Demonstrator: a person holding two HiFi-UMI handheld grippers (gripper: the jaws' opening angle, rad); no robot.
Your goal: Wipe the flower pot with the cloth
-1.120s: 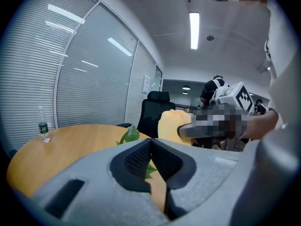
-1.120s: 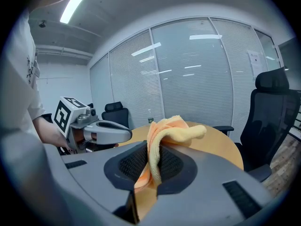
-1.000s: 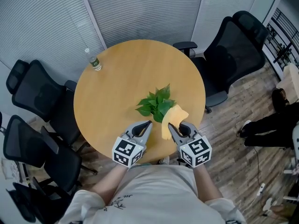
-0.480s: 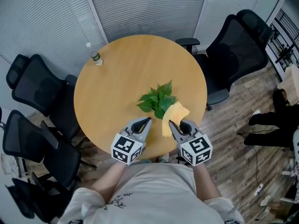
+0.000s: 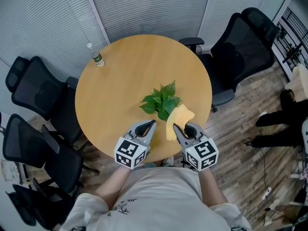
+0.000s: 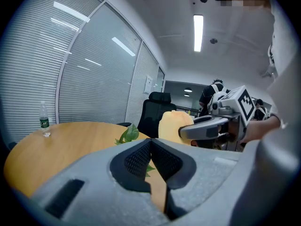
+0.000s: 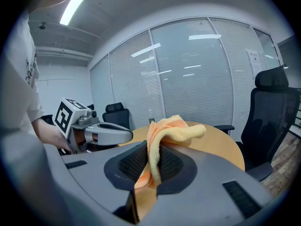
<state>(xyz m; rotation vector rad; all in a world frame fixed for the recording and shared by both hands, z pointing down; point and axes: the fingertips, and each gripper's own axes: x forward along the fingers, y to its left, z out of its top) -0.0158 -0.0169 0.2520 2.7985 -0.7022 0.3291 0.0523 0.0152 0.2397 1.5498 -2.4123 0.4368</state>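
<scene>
1. At the near edge of the round table (image 5: 120, 81), both tongs are held side by side, tips pointing toward the table centre.
2. Left tongs (image 5: 152, 123): jaws fully together, nothing between them. The tips sit over the table top, just left of the cloth (image 5: 177, 119).
3. Right tongs (image 5: 175, 127): jaws clamped on the yellow cloth. The cloth rises from between the pads and folds over forward, with its free end drooping ahead of the tips.
4. Cloth position: above the table, at the near right leaves of the plant (image 5: 160, 101). Whether it touches them cannot be determined.
5. Plant: green foliage, near the table centre, offset toward the near right. The pot is hidden under the leaves.
6. Bottle (image 5: 97, 58): clear with a green label, upright at the far left table edge, well apart from the plant.
7. Chairs (image 5: 38, 93): black office type, two at the left of the table and one at the far right.
8. Blinds (image 5: 144, 8): closed, grey, on the glazed wall beyond the table.
</scene>
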